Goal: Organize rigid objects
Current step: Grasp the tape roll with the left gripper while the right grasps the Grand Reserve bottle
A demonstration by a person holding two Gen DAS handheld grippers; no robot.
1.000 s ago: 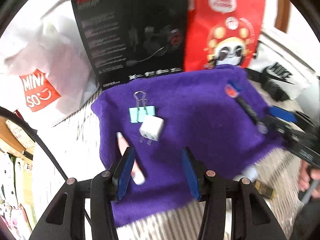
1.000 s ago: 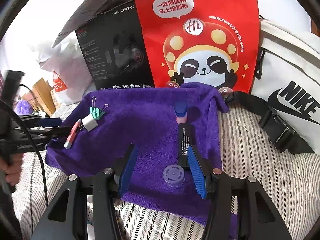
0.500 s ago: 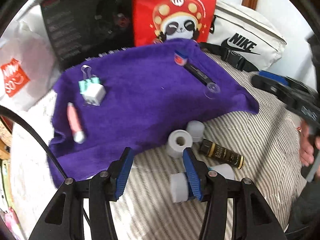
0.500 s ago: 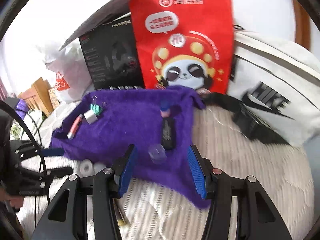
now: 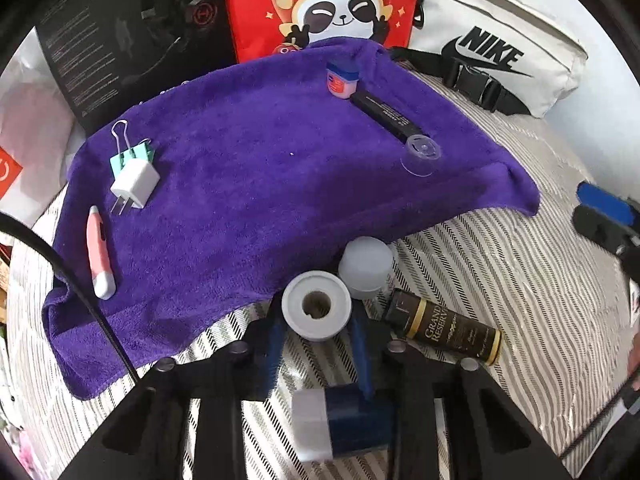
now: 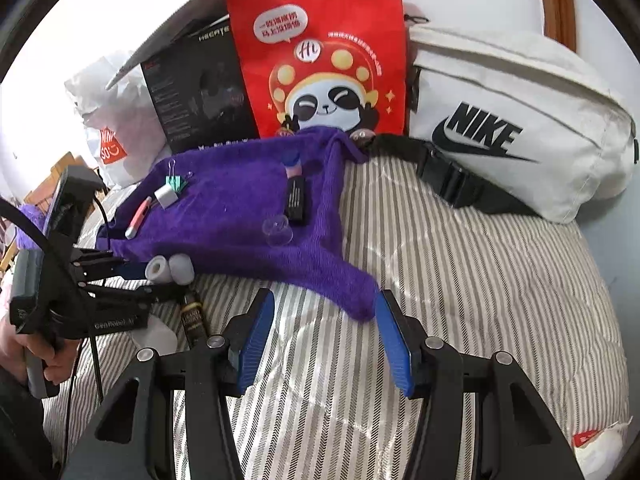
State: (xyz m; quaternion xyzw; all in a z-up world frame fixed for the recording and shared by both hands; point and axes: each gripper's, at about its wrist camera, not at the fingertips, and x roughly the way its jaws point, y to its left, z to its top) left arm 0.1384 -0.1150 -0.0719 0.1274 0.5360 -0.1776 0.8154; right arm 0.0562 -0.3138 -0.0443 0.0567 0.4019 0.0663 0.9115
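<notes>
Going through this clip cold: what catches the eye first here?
The purple towel spread over the striped bedding, dotted with small items: a white charger plug beside a green binder clip at its left, a pink pen nearer the edge. Behind it leans a red panda bag. Up close, the left gripper straddles a white hollow-centred cylinder lying just off the towel's near edge.

A towel (image 5: 260,184) lies on the bed (image 5: 500,280), with a box (image 5: 132,36), a paper bag (image 5: 320,4) and a waist bag (image 5: 500,48) standing behind it. On the towel's left part a binder clip (image 5: 130,150) touches a charger plug (image 5: 134,182), with a pen-shaped cutter (image 5: 98,252) before them. On its right part a small jar (image 5: 341,79), a flat stick (image 5: 386,114) and a clear cap (image 5: 421,154) lie in a row. Off the towel's front edge a roll (image 5: 317,306), a cup (image 5: 366,266) and a bottle (image 5: 444,328) lie together on the bed.
</notes>
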